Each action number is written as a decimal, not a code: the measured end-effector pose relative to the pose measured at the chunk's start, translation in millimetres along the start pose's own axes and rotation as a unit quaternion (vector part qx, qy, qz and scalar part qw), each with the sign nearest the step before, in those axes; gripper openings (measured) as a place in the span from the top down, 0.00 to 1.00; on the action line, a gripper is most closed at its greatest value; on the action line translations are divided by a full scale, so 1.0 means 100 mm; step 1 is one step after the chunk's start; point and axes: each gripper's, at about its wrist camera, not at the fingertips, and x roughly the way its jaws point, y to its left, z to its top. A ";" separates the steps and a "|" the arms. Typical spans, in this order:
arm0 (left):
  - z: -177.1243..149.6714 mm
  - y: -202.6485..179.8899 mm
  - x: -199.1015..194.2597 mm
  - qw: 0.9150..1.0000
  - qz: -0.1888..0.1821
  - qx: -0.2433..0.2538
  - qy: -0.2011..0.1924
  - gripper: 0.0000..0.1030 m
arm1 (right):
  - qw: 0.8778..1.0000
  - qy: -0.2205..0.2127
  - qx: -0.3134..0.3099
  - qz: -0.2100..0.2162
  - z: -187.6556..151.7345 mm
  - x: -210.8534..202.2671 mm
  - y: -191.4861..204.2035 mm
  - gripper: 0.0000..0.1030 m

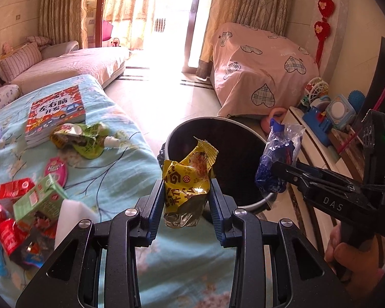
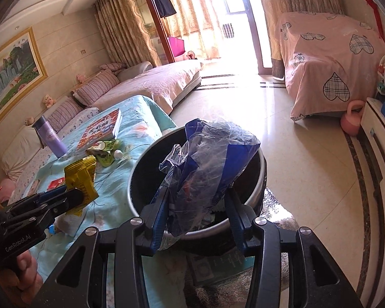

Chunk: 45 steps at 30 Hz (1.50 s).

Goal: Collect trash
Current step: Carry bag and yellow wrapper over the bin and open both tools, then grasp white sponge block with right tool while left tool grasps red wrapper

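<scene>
Left wrist view: the left hand-held gripper (image 1: 186,195) is clamped on a crumpled yellow snack wrapper (image 1: 186,179), which stands up between its blue pads at the right edge of the surface (image 1: 120,179), covered with a light-blue floral cloth, just beside the rim of the dark round trash bin (image 1: 251,205). To the right, the right hand-held gripper (image 1: 274,172) pinches a blue and clear plastic bag (image 1: 279,154) above the bin's right rim. Right wrist view: that plastic bag (image 2: 208,166) fills the space between the pads of the right hand-held gripper (image 2: 196,205), hanging over the bin's (image 2: 259,187) opening. On the surface lie a green pouch (image 1: 86,138) beside a book (image 1: 56,113), plus red and green cartons (image 1: 25,200) near its left edge.
</scene>
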 end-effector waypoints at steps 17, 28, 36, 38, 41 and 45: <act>0.22 -0.08 0.62 0.999 -0.009 -0.001 0.044 0.46 | 0.999 0.032 -0.015 -0.013 0.17 0.34 -0.20 0.52; 0.04 0.07 0.39 0.999 -0.017 -0.023 0.037 0.32 | 1.000 0.027 0.005 -0.002 0.13 0.26 -0.21 0.25; -0.33 0.37 -0.04 0.998 -0.005 -0.048 0.028 0.31 | 0.999 0.012 0.032 0.022 -0.10 0.06 0.00 0.15; -0.42 0.44 -0.14 0.998 0.000 -0.055 0.027 0.30 | 0.999 0.012 0.036 0.030 -0.18 0.03 0.08 0.14; -0.57 0.56 -0.31 0.997 0.014 -0.068 0.019 0.30 | 0.998 0.014 0.040 0.042 -0.30 -0.01 0.22 0.12; -0.76 0.71 -0.49 0.997 0.032 -0.071 0.013 0.30 | 0.997 0.016 0.050 0.058 -0.49 -0.05 0.40 0.11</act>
